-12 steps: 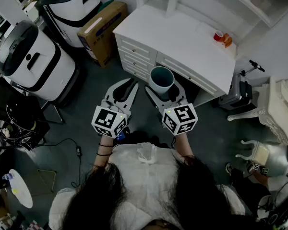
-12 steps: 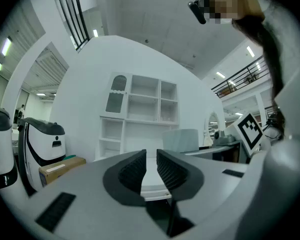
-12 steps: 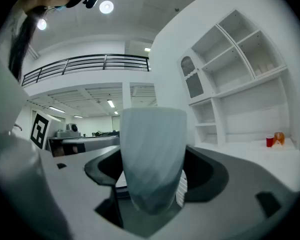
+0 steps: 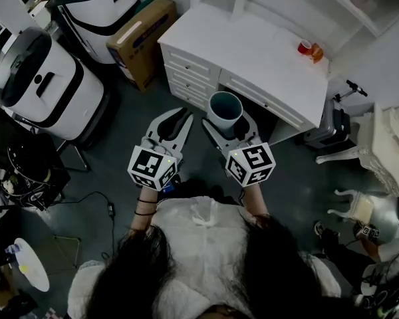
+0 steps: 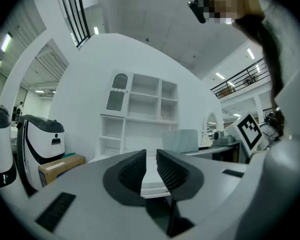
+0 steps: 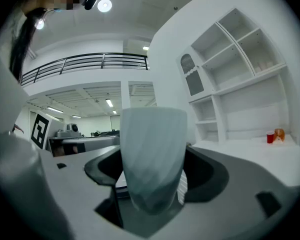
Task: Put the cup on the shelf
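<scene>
My right gripper (image 4: 227, 119) is shut on a pale blue-grey ribbed cup (image 4: 225, 107), held upright in front of the white desk (image 4: 253, 55). In the right gripper view the cup (image 6: 152, 154) fills the space between the jaws, which stand wide against its sides. My left gripper (image 4: 175, 119) hangs beside it on the left, shut, with nothing between its pads (image 5: 135, 170). The white shelf unit (image 4: 289, 2) rises at the back of the desk, its open compartments (image 6: 230, 64) ahead and to the right of the cup. The left gripper view also faces the shelf unit (image 5: 145, 109).
A small red cup (image 4: 304, 47) with an orange thing beside it stands on the desk's far right. Two white machines (image 4: 43, 82) and a cardboard box (image 4: 143, 42) stand at the left. A folded scooter (image 4: 329, 128) and a white chair (image 4: 386, 145) are at the right.
</scene>
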Motion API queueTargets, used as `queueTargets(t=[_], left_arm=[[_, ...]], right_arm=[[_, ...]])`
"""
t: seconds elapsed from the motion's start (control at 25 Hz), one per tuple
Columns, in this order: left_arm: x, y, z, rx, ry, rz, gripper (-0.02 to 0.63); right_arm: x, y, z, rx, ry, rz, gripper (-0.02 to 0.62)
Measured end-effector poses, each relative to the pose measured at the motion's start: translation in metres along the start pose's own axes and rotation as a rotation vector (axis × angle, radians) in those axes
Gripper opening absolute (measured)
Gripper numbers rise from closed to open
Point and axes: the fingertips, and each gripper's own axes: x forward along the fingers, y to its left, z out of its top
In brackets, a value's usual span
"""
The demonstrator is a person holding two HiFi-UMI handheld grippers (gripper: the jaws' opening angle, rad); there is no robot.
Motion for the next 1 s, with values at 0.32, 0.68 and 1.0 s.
queueTargets(t=[0.32,0.68,1.0], left_arm=[[-0.014,0.019,-0.006,-0.005,0.008,-0.023,0.075],[-0.014,0.035,-0.015,-0.033,0.016,-0.028,0.075],[0.007,0.067,-0.022,-0.046,0.033,0.007,0.075]], right_arm=[[0.013,0.017,-0.009,0.009,0.007,-0.021,0.339],[0.027,0.016,-0.02,0.015,0.044,-0.03,0.339],[0.065,-0.003,-0.02,0.032,0.046,-0.001,0.339]])
